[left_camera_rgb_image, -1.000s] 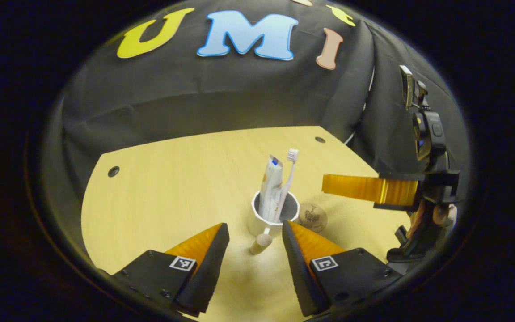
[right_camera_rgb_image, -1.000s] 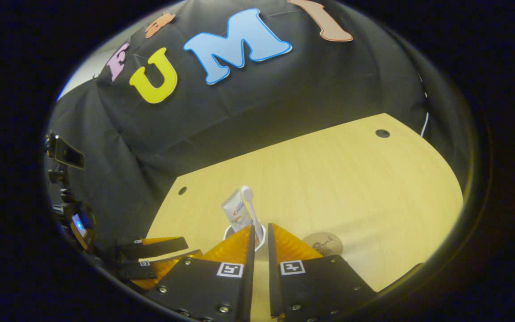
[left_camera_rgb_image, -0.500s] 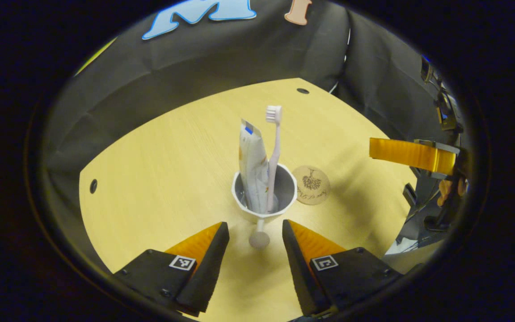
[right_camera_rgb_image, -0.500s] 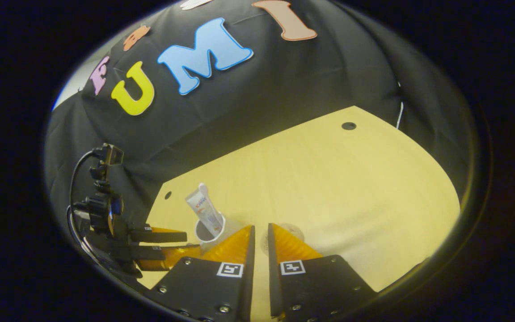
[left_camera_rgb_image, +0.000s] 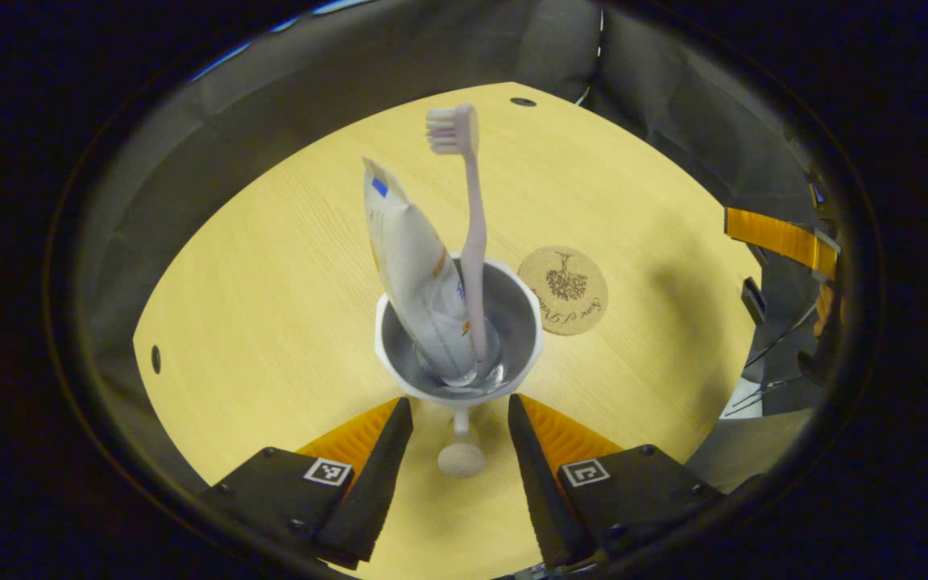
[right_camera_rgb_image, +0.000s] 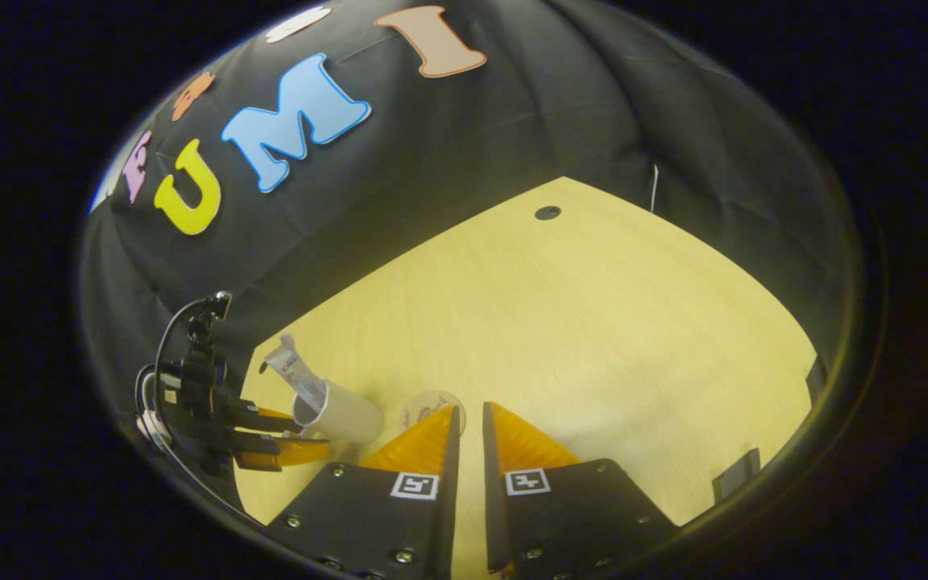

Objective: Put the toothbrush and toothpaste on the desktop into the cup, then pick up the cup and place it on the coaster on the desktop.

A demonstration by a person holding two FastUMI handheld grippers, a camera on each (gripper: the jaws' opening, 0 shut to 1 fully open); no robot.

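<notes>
Cup [left_camera_rgb_image: 459,338] just ahead of the left gripper [left_camera_rgb_image: 459,451], its handle knob [left_camera_rgb_image: 461,460] in the wide gap between the jaws, toothbrush [left_camera_rgb_image: 470,234] and toothpaste [left_camera_rgb_image: 416,274] rising tall (blocking overhead), coaster [left_camera_rgb_image: 563,279] bare beside it, desktop [left_camera_rgb_image: 271,266] open around.

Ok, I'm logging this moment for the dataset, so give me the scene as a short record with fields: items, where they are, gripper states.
cup: white cup on the desktop, knobbed handle toward the left gripper
contents: toothbrush and toothpaste, both standing in the cup
coaster: round cork coaster beside the cup, nothing on it
left gripper: left gripper open, fingers either side of the handle, not closed on it
right gripper: right gripper fingers nearly together, holding nothing
step left: cup not yet on coaster
</notes>
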